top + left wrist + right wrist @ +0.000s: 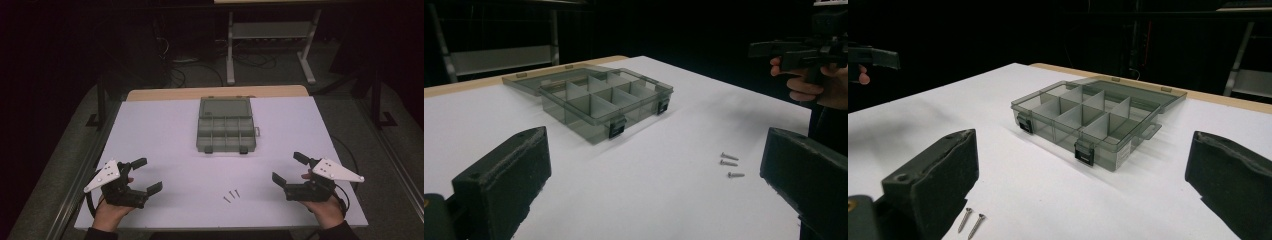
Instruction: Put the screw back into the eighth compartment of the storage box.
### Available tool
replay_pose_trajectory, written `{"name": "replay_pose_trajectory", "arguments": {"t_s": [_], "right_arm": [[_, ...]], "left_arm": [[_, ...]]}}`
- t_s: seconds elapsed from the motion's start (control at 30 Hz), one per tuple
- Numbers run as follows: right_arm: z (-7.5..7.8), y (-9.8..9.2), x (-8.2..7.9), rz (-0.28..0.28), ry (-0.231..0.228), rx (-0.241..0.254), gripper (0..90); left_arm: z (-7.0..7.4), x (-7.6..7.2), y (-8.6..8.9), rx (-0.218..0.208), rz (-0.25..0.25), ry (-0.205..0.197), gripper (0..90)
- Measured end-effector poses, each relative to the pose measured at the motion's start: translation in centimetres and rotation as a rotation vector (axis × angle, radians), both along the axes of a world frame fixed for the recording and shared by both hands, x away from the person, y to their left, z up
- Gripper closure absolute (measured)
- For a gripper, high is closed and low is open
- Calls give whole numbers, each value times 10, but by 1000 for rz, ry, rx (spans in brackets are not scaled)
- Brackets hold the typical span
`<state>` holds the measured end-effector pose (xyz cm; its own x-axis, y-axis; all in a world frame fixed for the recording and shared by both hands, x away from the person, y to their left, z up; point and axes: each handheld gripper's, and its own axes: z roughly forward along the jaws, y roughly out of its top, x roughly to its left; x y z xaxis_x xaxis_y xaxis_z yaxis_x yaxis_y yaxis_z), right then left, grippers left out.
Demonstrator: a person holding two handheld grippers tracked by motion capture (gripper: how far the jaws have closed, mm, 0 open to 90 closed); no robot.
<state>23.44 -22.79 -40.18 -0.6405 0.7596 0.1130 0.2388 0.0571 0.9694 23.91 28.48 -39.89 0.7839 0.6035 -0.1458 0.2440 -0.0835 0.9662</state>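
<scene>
Three screws [231, 195] lie between two wide-open hand-held grippers, left hand-held gripper [149, 175] and right hand-held gripper [289, 169].

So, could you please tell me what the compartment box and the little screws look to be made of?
Compartment box: most likely smoky translucent plastic with a glossy finish, since its dividers show through the walls, and it has darker clip latches. Screws: probably bare metal, grey with a faint shine, though too small to be sure.
</scene>
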Motion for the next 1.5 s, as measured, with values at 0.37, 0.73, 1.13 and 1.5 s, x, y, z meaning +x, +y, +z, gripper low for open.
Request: {"name": "replay_pose_trajectory", "arguments": {"t_s": [0.37, 0.73, 1.13, 1.5], "right_arm": [[2, -2, 2, -1, 12, 3, 0], [8, 7, 10, 15, 9, -6, 0], [10, 19, 19, 38, 25, -1, 0], [10, 32, 24, 65, 37, 0, 0]], "left_arm": [[1, 0, -2, -10, 5, 0, 0], [0, -1, -2, -1, -7, -4, 0], [0, 1, -5, 15, -26, -5, 0], [1, 0, -6, 8, -26, -7, 0]]}}
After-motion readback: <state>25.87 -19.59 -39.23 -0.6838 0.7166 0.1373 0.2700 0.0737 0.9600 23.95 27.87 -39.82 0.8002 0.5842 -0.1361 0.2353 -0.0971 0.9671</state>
